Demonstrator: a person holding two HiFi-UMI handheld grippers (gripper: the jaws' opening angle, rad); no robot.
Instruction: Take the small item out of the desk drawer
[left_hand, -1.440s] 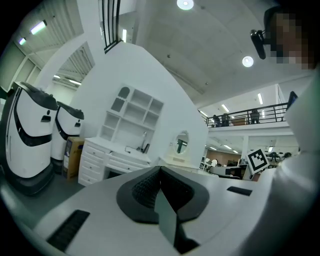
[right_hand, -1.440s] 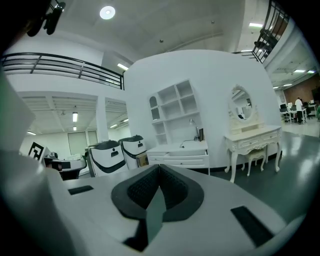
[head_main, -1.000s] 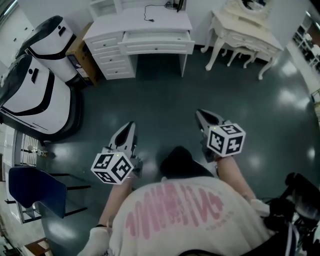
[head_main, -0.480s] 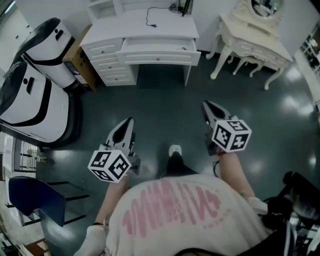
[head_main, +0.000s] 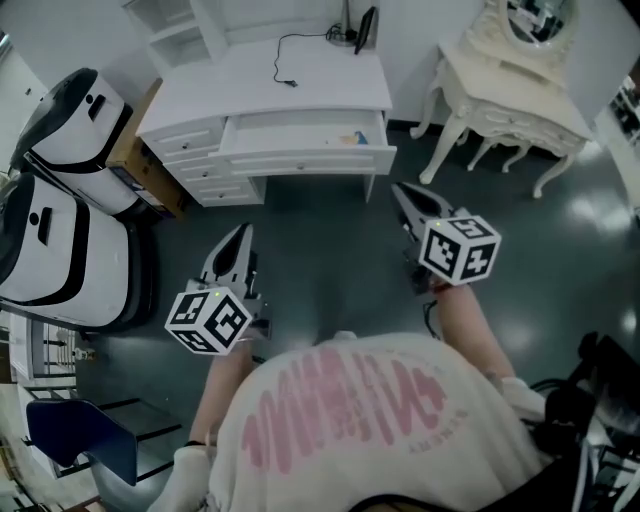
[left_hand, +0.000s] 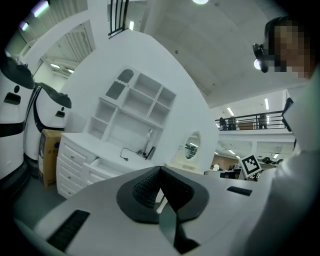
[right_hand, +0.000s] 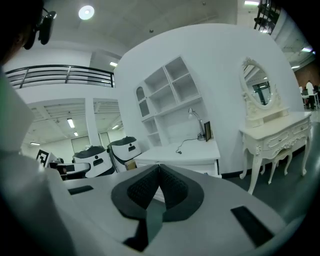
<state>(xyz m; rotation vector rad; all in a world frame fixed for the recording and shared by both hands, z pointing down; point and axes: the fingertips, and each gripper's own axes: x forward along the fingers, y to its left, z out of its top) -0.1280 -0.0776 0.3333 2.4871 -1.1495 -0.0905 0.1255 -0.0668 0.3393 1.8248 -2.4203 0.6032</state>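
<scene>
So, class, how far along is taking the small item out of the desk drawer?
Done: the drawer stands open, the small item visible inside. In hand: nothing; the left gripper and right gripper are shut, empty, short of the desk. Left: reach in, grip it, lift out.

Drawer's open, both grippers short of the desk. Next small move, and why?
Probably move the right gripper forward toward the open drawer, opening its jaws. It is shut, empty and short of the desk, and the small item lies at the drawer's right end.
</scene>
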